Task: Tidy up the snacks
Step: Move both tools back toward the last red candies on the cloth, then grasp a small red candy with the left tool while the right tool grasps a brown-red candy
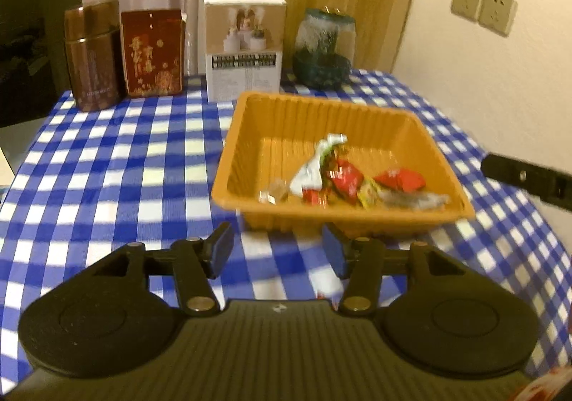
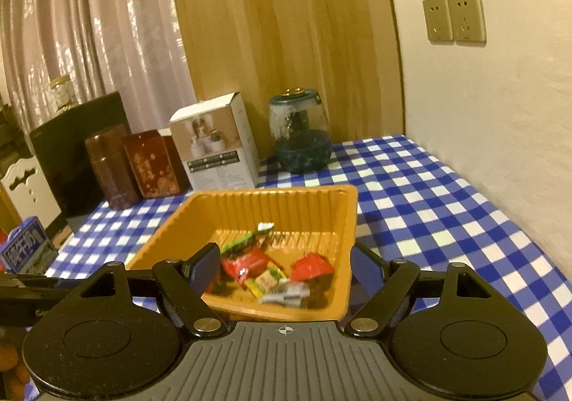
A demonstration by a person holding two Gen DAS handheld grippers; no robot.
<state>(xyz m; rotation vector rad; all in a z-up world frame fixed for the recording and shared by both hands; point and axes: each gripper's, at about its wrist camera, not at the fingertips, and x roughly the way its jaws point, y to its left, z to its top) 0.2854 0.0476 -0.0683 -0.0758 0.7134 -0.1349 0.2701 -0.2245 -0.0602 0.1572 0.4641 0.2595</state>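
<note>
An orange plastic tray (image 1: 250, 136) sits on the blue-and-white checked tablecloth (image 1: 125, 157). In it lie several wrapped snacks: two red packets (image 1: 345, 179) (image 1: 404, 179), a white-and-green wrapper (image 1: 314, 165), a clear sweet (image 1: 273, 191) and a silver packet (image 1: 418, 200). My left gripper (image 1: 279, 250) hangs open just in front of the tray's near wall, with nothing between its fingers. My right gripper (image 2: 286, 268) is open above the tray's (image 2: 271, 200) near corner; the red packets (image 2: 246, 265) show between its fingers, untouched. One of its fingers (image 1: 525, 179) shows to the right of the tray.
Along the back stand a brown tin (image 1: 91, 54), a red box (image 1: 152, 52), a white carton (image 1: 245, 47) and a teal glass jar (image 1: 323, 47). A wall with sockets (image 1: 482, 5) borders the table on the right. A blue box (image 2: 26, 247) sits off the table's left end.
</note>
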